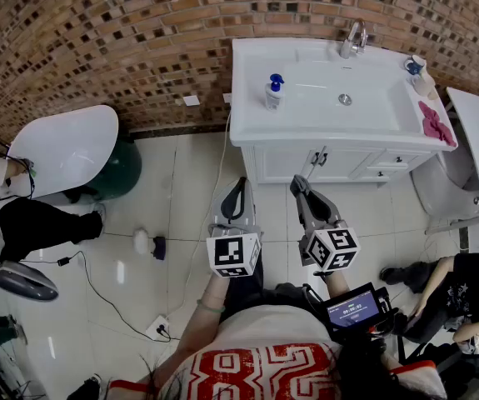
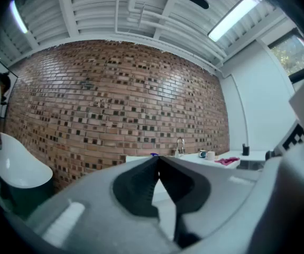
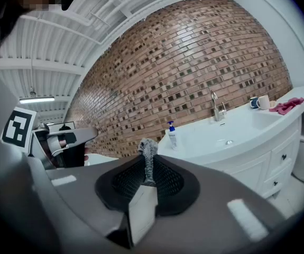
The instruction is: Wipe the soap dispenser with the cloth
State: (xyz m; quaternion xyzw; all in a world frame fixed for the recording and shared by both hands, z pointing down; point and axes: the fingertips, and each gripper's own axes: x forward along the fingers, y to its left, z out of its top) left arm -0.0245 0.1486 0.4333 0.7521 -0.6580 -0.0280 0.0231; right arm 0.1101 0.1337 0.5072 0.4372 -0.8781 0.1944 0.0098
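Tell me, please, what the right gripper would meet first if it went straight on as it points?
Probably the white vanity, at the end near the soap dispenser; depth is unclear, so the right gripper, shut on the cloth, might pass beside it.

Large white characters on the red shirt print (image 1: 251, 373) resembled "82", though not with certainty. The small screen (image 1: 354, 308) right of it carried digits too small to read.
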